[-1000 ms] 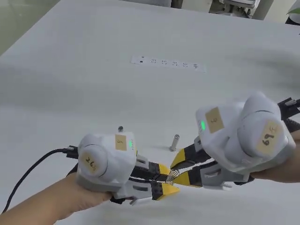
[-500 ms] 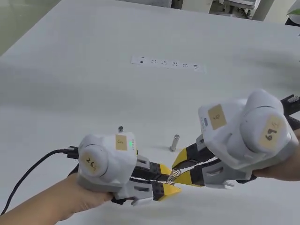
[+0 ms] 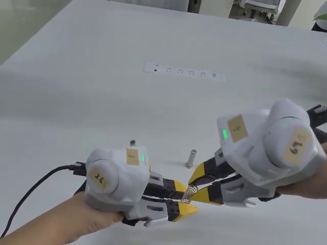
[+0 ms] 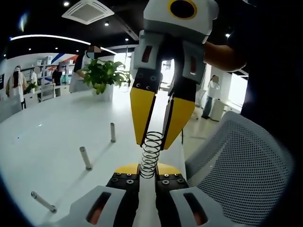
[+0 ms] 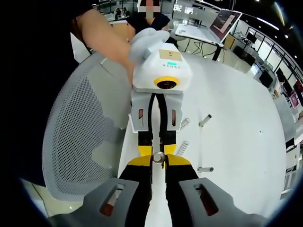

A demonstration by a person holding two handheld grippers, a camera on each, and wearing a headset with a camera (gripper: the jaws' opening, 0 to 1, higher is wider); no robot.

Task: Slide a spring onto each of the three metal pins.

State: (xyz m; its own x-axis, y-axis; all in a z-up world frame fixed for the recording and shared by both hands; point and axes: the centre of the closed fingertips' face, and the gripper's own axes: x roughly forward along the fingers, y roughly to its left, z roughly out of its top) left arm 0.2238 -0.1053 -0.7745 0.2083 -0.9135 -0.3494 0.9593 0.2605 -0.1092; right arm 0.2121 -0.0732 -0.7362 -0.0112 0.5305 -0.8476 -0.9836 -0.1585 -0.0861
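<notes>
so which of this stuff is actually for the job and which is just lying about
for the job: spring, gripped by left claw and right claw; three pins; two spare springs
lying about: power strip, mesh chair, plant

**A:** Left gripper (image 3: 182, 198) shell?
**B:** White over grey with a rounded back. Two tan stickers (image 3: 132, 156) with handwritten digits, a green LED (image 3: 142, 158) and a black cable (image 3: 36, 184) off the rear.
**A:** Jaws?
**B:** Black with yellow tips. Small screws (image 4: 127, 181) on the black blocks, and grey mounts with red slots (image 4: 97, 208).
**A:** Right gripper (image 3: 198, 187)?
**B:** Same build: white shell, tan labels (image 3: 233, 129), green light (image 3: 223, 134), black leads (image 3: 318, 113) at the back.
**A:** Clothing?
**B:** Dark top (image 5: 154, 21).
</notes>
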